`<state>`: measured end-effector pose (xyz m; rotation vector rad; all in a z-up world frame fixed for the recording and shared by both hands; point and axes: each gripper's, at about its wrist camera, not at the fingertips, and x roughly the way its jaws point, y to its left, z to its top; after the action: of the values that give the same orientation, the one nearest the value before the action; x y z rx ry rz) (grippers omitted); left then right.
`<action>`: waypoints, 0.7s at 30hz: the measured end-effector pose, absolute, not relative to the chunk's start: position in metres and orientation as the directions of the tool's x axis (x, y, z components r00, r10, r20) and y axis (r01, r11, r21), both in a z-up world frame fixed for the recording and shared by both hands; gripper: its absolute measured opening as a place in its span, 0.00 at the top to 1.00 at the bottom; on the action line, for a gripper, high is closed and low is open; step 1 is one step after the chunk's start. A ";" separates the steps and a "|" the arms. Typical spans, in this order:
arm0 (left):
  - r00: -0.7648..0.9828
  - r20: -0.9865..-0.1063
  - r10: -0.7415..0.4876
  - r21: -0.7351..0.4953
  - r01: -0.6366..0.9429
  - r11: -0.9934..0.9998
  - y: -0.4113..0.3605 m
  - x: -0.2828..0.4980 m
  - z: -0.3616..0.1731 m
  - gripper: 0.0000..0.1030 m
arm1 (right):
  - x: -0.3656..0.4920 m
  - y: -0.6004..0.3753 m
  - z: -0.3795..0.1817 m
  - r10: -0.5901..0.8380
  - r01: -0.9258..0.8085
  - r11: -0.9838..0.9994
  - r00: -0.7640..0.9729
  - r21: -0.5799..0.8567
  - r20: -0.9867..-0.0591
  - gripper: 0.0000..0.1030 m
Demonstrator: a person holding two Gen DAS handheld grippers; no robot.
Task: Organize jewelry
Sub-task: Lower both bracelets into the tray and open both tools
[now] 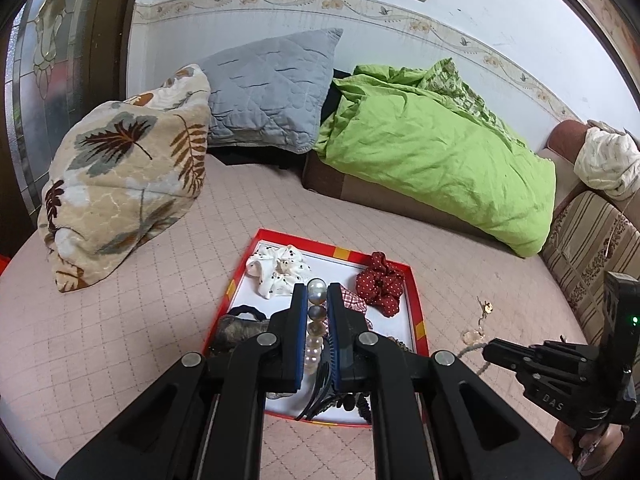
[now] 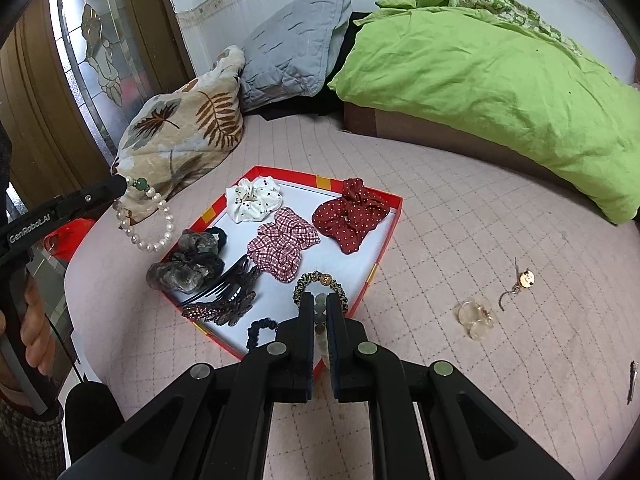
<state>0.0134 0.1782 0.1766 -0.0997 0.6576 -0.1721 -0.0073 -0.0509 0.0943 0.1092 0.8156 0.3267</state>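
Note:
My left gripper point(image 1: 317, 294) is shut on a pearl bracelet point(image 1: 316, 320) and holds it in the air above the red-rimmed tray point(image 1: 416, 308). From the right wrist view the bracelet point(image 2: 146, 220) hangs from the left gripper point(image 2: 124, 184), left of the tray point(image 2: 384, 236). My right gripper point(image 2: 320, 306) is shut on a string of pale beads point(image 2: 321, 328) over the tray's near corner. In the tray lie a white scrunchie point(image 2: 253, 199), a checked one point(image 2: 284, 248), a red dotted one point(image 2: 352, 216), a grey one point(image 2: 188, 260), dark hair combs point(image 2: 224, 296) and a leopard hair tie point(image 2: 320, 282).
On the pink quilted bed right of the tray lie a clear hair clip point(image 2: 476, 316), a gold pendant earring point(image 2: 520, 282) and a thin dark pin point(image 2: 632, 388). A leaf-print pillow point(image 2: 180, 136), a grey pillow point(image 2: 296, 52) and a green duvet point(image 2: 500, 80) lie behind.

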 end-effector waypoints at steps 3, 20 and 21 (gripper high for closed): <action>0.776 -0.601 -0.190 -0.138 0.133 0.981 0.176 0.013 0.176 0.91 | -0.003 -0.052 0.090 0.335 -0.247 0.942 0.633 0.228 -0.698 0.94; 0.779 -0.602 -0.176 -0.136 0.117 0.984 0.185 0.011 0.178 0.91 | -0.002 -0.058 0.087 0.345 -0.243 0.939 0.633 0.245 -0.693 0.94; 0.778 -0.603 -0.177 -0.136 0.118 0.984 0.184 0.011 0.177 0.91 | -0.002 -0.058 0.087 0.346 -0.245 0.938 0.633 0.246 -0.692 0.94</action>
<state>0.0107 0.1841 0.1771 -0.0924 0.6606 -0.1596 -0.0019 -0.0582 0.0872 0.1330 0.8187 0.3390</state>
